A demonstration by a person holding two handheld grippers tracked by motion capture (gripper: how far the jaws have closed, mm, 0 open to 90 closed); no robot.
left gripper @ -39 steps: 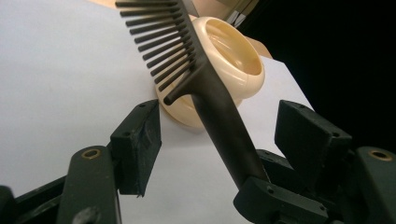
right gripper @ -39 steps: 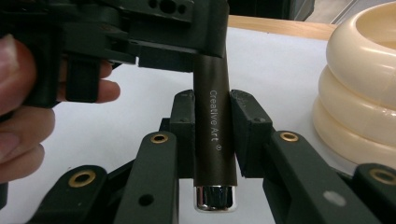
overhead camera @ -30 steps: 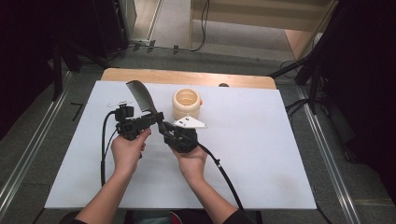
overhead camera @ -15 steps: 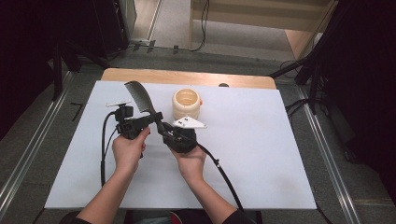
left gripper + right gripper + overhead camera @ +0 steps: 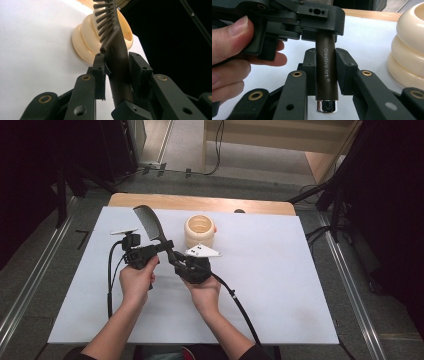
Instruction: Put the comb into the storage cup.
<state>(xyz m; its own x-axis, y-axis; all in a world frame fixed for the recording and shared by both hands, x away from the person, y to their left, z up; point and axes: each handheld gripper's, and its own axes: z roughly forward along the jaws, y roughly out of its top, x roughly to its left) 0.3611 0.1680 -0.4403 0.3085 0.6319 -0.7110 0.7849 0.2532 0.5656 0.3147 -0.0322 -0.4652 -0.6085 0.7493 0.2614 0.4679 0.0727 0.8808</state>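
A dark comb (image 5: 148, 222) with a brown handle marked "Creative Art" (image 5: 326, 75) and a metal end cap is held above the white table (image 5: 280, 285). Both grippers hold its handle. My left gripper (image 5: 161, 247) is shut on the upper handle, with the teeth (image 5: 106, 22) rising beyond its jaws. My right gripper (image 5: 178, 263) is shut on the lower handle, just below the left gripper's jaws. A cream ribbed cup (image 5: 200, 231) stands open-topped on the table right behind the grippers, and it appears past the comb (image 5: 83, 42) and at the right edge (image 5: 409, 45).
The white sheet covers a wooden tabletop whose far edge (image 5: 200, 202) is bare. Black cables (image 5: 235, 300) trail from both grippers toward the near edge. Dark stands and floor cables surround the table.
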